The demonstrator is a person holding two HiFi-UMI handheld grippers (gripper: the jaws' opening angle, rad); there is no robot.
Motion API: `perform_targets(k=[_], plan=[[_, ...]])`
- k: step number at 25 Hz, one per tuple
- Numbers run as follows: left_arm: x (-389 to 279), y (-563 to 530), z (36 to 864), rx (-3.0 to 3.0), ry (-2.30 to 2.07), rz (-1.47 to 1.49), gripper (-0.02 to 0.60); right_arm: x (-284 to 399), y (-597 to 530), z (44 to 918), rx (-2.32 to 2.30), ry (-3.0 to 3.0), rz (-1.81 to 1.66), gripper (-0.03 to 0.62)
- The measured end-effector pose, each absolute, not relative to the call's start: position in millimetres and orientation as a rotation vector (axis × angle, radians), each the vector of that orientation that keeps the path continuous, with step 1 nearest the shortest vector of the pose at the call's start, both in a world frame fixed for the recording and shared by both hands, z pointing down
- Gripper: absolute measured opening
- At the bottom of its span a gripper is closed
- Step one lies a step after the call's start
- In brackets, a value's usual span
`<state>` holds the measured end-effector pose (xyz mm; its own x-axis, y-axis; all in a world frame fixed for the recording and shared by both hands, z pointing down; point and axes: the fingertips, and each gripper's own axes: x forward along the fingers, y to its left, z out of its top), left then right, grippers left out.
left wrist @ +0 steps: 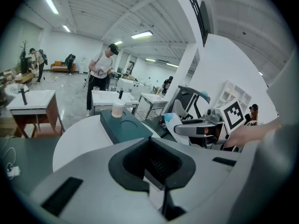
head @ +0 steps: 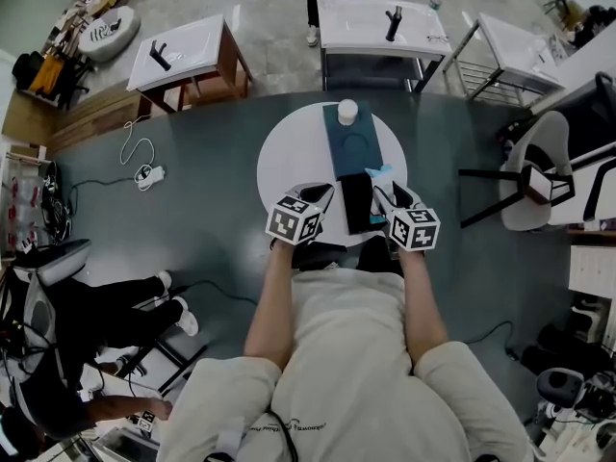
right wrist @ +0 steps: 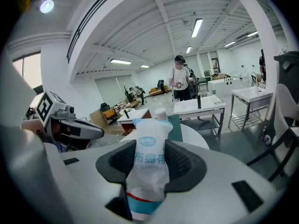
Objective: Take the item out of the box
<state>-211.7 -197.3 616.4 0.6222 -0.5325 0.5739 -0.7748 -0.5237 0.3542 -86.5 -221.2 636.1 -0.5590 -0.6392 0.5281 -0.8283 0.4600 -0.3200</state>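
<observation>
A round white counter [head: 279, 166] filled the middle of the head view, and on it lay a long teal tray [head: 361, 147] running away from the person. A black box [head: 354, 203] sat at the tray's near end, between the two grippers. The left gripper [left wrist: 150, 164] hovered just left of the box with its jaws drawn close together and nothing visible between them. The right gripper [head: 387, 193] pinched a white packet [right wrist: 152, 139] with blue print across its middle, its top sticking up past the jaws at the box's right edge. Whether the packet was wholly clear of the box I could not tell. It looked light and soft, a sealed film pouch likely to crumple and perhaps slip, so a firm hold across its flat mid-body suited it best. A small white cup [head: 347, 112] stood at the tray's far end.
</observation>
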Motion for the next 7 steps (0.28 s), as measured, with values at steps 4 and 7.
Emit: perform_targets(k=[4,7], plan=[[-214.0,-195.5,617.2,2.250,-1.018,0.539,0.021,-90.6,-220.1,636.9,1.231,-2.381,0.791,0.210],[-214.6,-195.4,617.7,2.254,-1.014,0.544,0.021,-91.5,-220.9,636.8,1.231,-2.383,0.787,0.210]])
